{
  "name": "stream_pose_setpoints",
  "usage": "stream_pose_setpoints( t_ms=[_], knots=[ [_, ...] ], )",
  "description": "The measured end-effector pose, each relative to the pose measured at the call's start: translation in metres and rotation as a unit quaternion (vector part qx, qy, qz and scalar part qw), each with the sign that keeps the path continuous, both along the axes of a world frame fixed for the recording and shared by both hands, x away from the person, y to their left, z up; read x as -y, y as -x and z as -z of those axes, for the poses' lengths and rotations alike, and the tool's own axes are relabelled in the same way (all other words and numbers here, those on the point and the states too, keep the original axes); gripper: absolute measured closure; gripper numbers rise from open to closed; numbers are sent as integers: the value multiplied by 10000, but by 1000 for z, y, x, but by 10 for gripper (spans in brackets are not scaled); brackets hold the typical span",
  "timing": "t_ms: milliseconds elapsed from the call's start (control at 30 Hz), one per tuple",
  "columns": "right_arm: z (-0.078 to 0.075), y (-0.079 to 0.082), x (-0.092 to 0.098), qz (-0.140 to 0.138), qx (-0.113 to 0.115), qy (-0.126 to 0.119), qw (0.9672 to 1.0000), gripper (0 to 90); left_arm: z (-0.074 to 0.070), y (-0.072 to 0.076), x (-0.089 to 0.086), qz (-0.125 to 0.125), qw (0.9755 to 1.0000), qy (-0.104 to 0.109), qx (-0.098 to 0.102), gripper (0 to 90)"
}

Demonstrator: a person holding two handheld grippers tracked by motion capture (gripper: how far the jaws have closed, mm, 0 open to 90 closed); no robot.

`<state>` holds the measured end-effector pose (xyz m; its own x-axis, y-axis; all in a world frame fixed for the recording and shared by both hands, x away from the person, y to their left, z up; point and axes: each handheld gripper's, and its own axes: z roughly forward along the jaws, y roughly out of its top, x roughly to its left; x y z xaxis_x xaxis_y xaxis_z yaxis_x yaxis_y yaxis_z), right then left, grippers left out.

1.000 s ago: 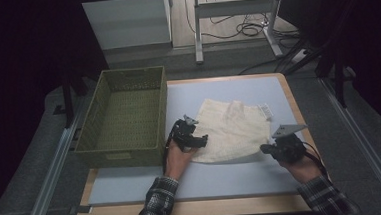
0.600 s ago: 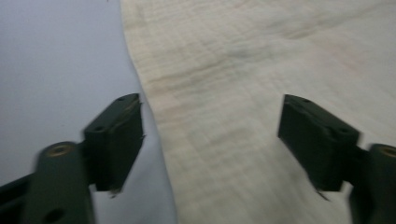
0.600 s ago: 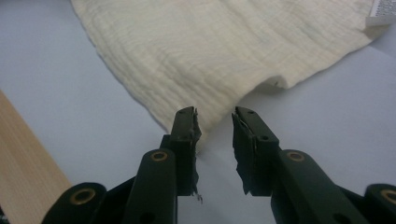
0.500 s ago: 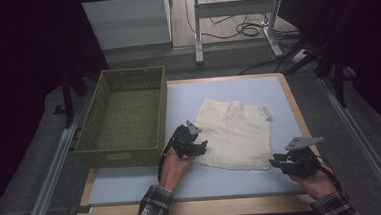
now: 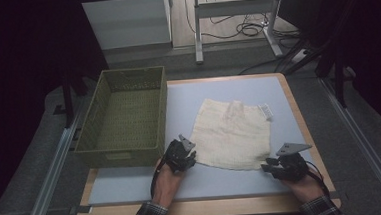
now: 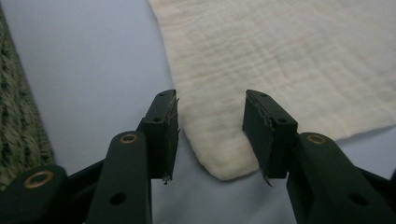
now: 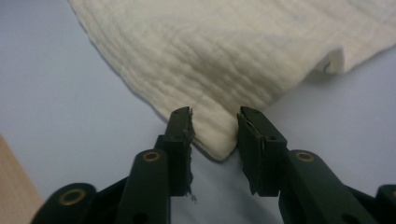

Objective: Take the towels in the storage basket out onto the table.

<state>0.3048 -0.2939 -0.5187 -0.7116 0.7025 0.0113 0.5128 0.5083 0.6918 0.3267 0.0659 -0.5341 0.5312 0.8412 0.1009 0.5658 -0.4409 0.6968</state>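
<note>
A cream cloth (image 5: 233, 135) lies spread on the pale blue mat (image 5: 188, 97). My left gripper (image 5: 190, 157) is at the cloth's near left corner. In the left gripper view, the rounded corner of the cloth (image 6: 280, 56) lies between the jaws of this gripper (image 6: 210, 100), which have just been closing, and there is a gap on both sides. My right gripper (image 5: 267, 167) is at the near right corner. Its jaws (image 7: 215, 116) have just been opening and now flank the pointed corner of the cloth (image 7: 210, 56) without pinching it.
An empty olive woven basket (image 5: 116, 152) stands at the left of the mat, close to my left hand. A small white label (image 5: 266, 110) sticks out at the cloth's far right corner. The wooden table edge (image 5: 299, 111) runs along the right.
Both hands have drawn back toward the near edge of the table. The right gripper has let go of the cloth's corner, and the cloth now lies flatter. The left jaws have narrowed.
</note>
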Motion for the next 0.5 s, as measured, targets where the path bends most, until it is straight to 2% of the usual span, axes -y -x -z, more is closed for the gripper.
stream_pose_setpoints(
  t_ms=[33, 67, 100, 133, 167, 233, 267, 333, 500],
  knots=[
    [1, 0, -1, 17, 18, -6, 10000, 674, 1, 0, -3, -16, 9998, 189, -91, 561],
    [0, 2, -2, 52, 90, 96, 9999, 733, 1, -1, -6, 4, 9994, 308, -180, 586],
    [0, 2, -3, 26, 78, 93, 9999, 820, 2, -2, -8, 44, 9985, 485, -261, 627],
    [0, 3, -3, -25, 17, 35, 10000, 851, 3, -3, -11, 53, 9972, 682, -302, 663],
    [0, 3, -4, -7, 6, 42, 10000, 862, 3, -2, -12, 68, 9971, 686, -310, 690],
    [-1, 4, -5, -49, -40, 85, 9999, 867, 1, 0, -13, 176, 9982, 489, -300, 821],
    [-2, 5, -5, -80, -69, 94, 9999, 867, 0, 1, -12, 209, 9984, 428, -311, 844],
    [-4, 9, -3, -127, -30, 127, 9998, 866, -2, 5, -11, 289, 9985, 345, -317, 857],
    [-15, 20, 7, -143, -26, 82, 9999, 864, -4, 18, -9, 524, 9973, 370, -369, 867]
  ],
)
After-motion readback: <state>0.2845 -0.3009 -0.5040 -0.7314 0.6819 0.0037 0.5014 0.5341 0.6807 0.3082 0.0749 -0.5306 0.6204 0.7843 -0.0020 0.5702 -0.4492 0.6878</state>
